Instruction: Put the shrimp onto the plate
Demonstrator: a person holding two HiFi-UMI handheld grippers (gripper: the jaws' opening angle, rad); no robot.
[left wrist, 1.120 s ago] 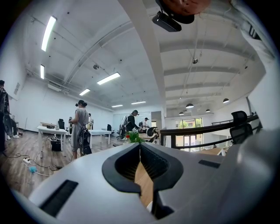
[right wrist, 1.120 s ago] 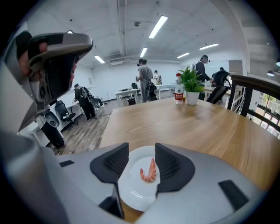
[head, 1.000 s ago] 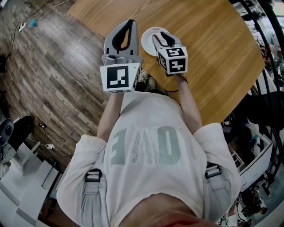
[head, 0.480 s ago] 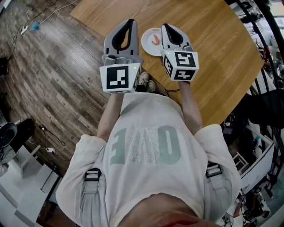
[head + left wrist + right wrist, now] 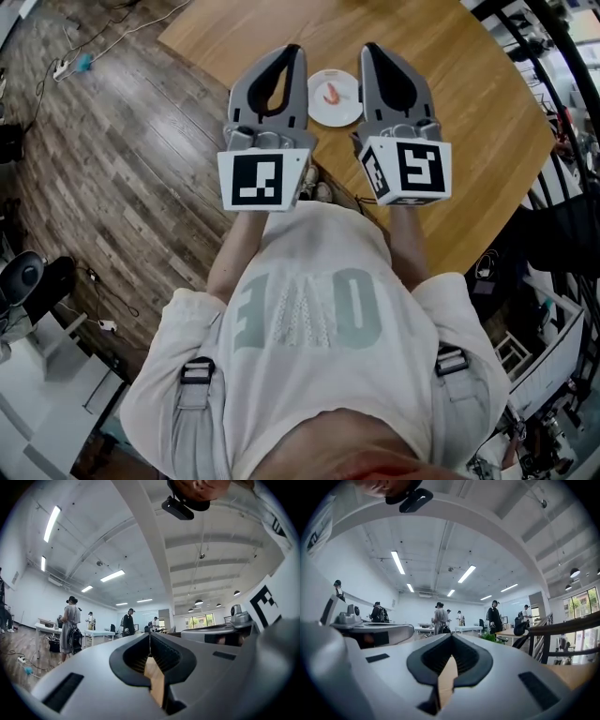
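Bright ceiling strip lights (image 5: pixel 51 523), soft shadows, fisheye distortion, dark corners

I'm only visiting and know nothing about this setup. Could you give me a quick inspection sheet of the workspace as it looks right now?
Surface: wooden table, holding only the job's things.
Job's things: white plate on the table, with the shrimp lying on it.
Clutter: nothing seen.
Grippers: the left gripper and right gripper are both shut and empty, held up on either side of the plate.
Cables: a loose cable lies on the floor at upper left.
Surroundings: wood-plank floor. The gripper views show a bright hall with people standing far off by tables.
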